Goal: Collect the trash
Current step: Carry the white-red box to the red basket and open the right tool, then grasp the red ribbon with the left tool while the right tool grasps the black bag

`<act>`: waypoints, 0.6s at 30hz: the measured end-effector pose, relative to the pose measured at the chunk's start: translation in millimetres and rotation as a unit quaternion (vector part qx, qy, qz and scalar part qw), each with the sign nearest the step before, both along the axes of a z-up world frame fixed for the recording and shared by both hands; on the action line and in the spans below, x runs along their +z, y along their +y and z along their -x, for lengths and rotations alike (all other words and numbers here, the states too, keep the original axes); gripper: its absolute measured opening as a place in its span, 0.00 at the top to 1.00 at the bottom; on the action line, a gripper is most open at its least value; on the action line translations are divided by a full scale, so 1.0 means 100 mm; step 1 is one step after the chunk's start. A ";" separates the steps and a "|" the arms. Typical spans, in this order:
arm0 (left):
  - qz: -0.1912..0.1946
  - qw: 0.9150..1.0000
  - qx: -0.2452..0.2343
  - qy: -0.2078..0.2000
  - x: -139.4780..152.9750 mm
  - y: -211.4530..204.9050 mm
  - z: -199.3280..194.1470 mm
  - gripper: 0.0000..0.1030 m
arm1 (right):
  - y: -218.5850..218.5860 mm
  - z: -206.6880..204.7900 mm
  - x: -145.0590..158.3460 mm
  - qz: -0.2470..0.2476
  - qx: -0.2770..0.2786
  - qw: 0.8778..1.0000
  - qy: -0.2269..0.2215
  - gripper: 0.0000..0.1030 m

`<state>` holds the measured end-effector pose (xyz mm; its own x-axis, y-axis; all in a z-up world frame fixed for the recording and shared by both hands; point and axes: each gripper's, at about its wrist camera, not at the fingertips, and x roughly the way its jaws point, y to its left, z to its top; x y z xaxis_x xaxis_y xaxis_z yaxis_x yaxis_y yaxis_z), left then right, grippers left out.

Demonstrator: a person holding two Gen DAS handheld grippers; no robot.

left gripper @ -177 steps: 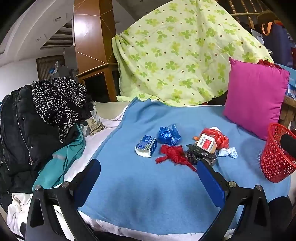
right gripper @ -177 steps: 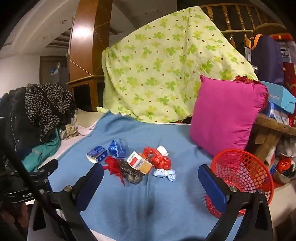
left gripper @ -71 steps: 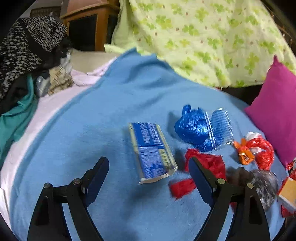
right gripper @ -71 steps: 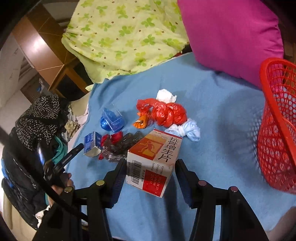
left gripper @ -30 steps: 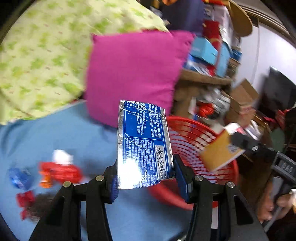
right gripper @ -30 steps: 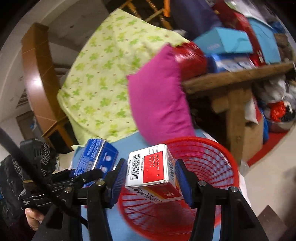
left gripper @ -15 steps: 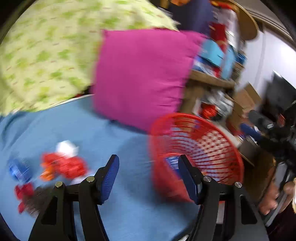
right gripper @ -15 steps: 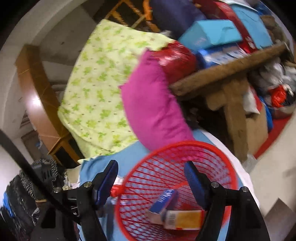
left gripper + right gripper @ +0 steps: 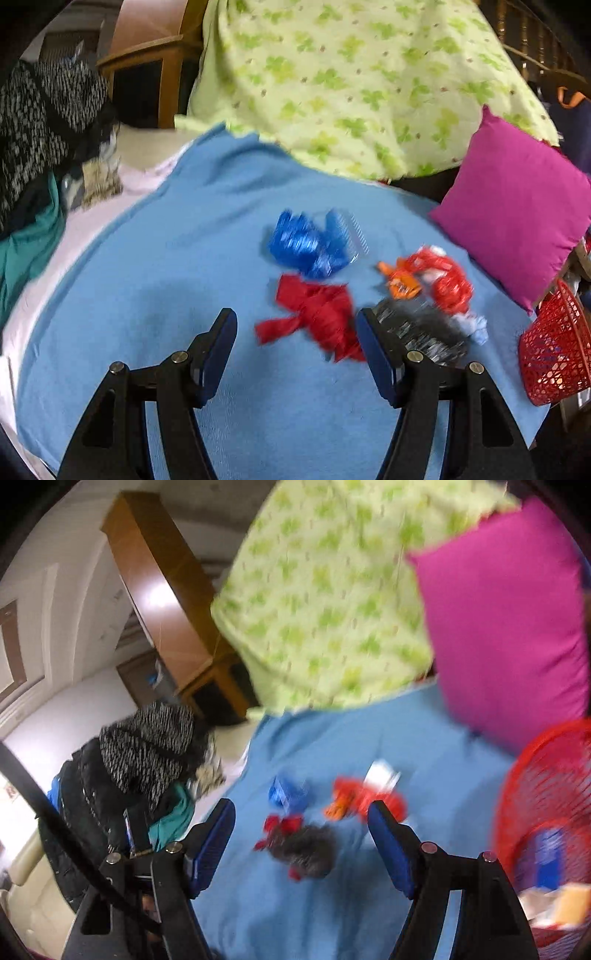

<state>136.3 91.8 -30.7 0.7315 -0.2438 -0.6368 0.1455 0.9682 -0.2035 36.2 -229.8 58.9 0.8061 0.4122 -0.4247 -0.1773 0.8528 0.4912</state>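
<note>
Left gripper (image 9: 295,334) and right gripper (image 9: 301,825): jaws parted, nothing between pads. Trash pile remains on blue blanket (image 9: 155,280): blue wrapper (image 9: 306,245), red scrap (image 9: 317,314), dark crumpled bag (image 9: 424,328), red-orange bag (image 9: 439,277). Red basket (image 9: 550,794) at blanket's right edge holds blue box (image 9: 550,856).

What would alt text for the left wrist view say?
An open, empty left gripper points at crumpled trash on a blue blanket: a red wrapper, blue plastic. A red basket sits at right.
</note>
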 end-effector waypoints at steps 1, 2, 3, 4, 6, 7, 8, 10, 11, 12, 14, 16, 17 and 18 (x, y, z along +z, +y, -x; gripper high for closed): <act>0.010 1.000 -0.007 0.009 -0.04 0.02 -0.04 0.34 | 0.09 -0.10 -0.12 -0.006 0.013 1.000 0.019 0.25; 0.015 1.000 -0.010 0.011 -0.05 -0.02 -0.05 0.34 | 0.18 -0.21 -0.25 -0.015 0.024 0.999 0.039 0.25; 0.016 1.000 -0.009 0.012 -0.05 0.01 -0.06 0.34 | 0.23 -0.29 -0.35 -0.024 0.031 0.998 0.052 0.25; 0.015 1.000 -0.008 0.012 -0.06 0.02 -0.10 0.34 | 0.29 -0.36 -0.44 -0.031 0.039 0.997 0.065 0.25; 0.014 1.000 0.000 0.021 -0.09 0.03 -0.15 0.34 | 0.40 -0.53 -0.61 -0.038 0.050 0.994 0.092 0.25; 0.019 0.999 0.003 0.028 -0.12 0.04 -0.19 0.34 | 0.46 -0.61 -0.68 -0.036 0.055 0.992 0.104 0.25; 0.024 0.999 0.004 0.034 -0.14 0.03 -0.24 0.34 | 0.52 -0.68 -0.76 -0.032 0.061 0.991 0.116 0.25; 0.036 0.998 0.011 0.046 -0.18 0.09 -0.30 0.34 | 0.59 -0.80 -0.87 -0.024 0.062 0.989 0.132 0.25; 0.041 0.998 0.014 0.052 -0.20 0.11 -0.32 0.34 | 0.61 -0.85 -0.90 -0.021 0.063 0.988 0.137 0.25; 0.044 0.997 0.015 0.057 -0.23 0.14 -0.34 0.34 | 0.64 -0.92 -0.96 -0.016 0.065 0.987 0.145 0.25; 0.053 0.996 0.012 0.065 -0.26 0.16 -0.37 0.34 | 0.72 -1.05 -1.09 -0.015 0.074 0.983 0.167 0.26; 0.057 0.996 0.006 0.066 -0.28 0.12 -0.40 0.34 | 0.83 -1.15 -1.19 0.005 0.083 0.979 0.188 0.34; 0.056 0.996 0.004 0.067 -0.29 0.10 -0.41 0.34 | 0.88 -1.18 -1.24 0.020 0.084 0.977 0.193 0.37; 0.055 0.996 0.001 0.068 -0.30 0.07 -0.42 0.34 | 0.93 -1.22 -1.29 0.028 0.091 0.976 0.198 0.44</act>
